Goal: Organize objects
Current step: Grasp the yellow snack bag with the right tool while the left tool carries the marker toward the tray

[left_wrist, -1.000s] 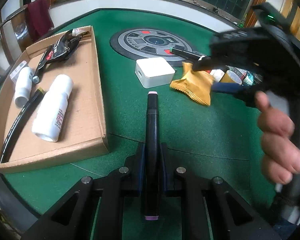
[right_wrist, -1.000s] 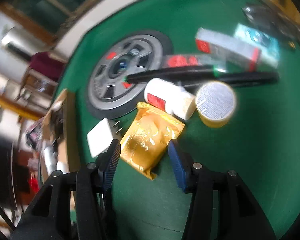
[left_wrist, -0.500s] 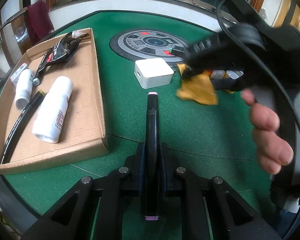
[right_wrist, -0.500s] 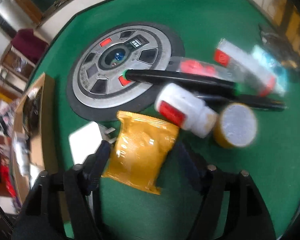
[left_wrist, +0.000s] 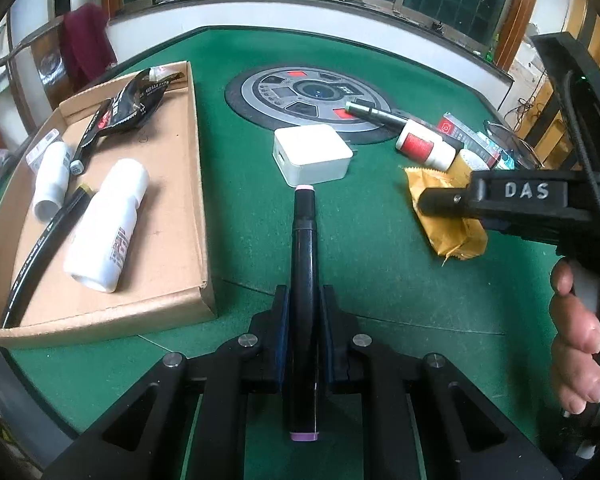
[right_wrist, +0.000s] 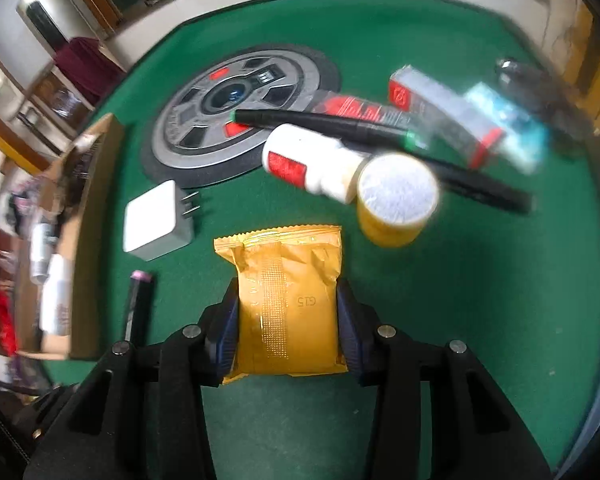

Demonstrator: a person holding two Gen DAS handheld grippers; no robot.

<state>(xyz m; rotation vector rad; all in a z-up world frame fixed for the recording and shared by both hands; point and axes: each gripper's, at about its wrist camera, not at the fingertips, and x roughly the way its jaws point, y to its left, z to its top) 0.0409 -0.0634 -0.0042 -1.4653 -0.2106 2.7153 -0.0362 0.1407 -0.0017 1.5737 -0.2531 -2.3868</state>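
My left gripper [left_wrist: 304, 300] is shut on a black marker with pink ends [left_wrist: 304, 264], held above the green table and pointing at a white charger block [left_wrist: 312, 154]. My right gripper [right_wrist: 286, 312] has its fingers on both sides of a gold snack packet [right_wrist: 288, 292] lying on the table; the packet fills the gap and both pads [right_wrist: 228, 320] touch it. The packet [left_wrist: 452, 224] also shows in the left wrist view under the right gripper. The cardboard tray [left_wrist: 172, 200] lies to the left.
The tray holds two white bottles [left_wrist: 108, 224], a black snack bag [left_wrist: 128, 108] and a black pen. Behind the packet lie a white bottle with red label [right_wrist: 308, 164], a yellow tub [right_wrist: 396, 200], black pens [right_wrist: 332, 122], boxes [right_wrist: 440, 112] and the round grey centre panel [right_wrist: 240, 108].
My right gripper has moved forward and down over the gold packet, so its fingers now flank it and touch it. The left gripper and marker have stayed still.
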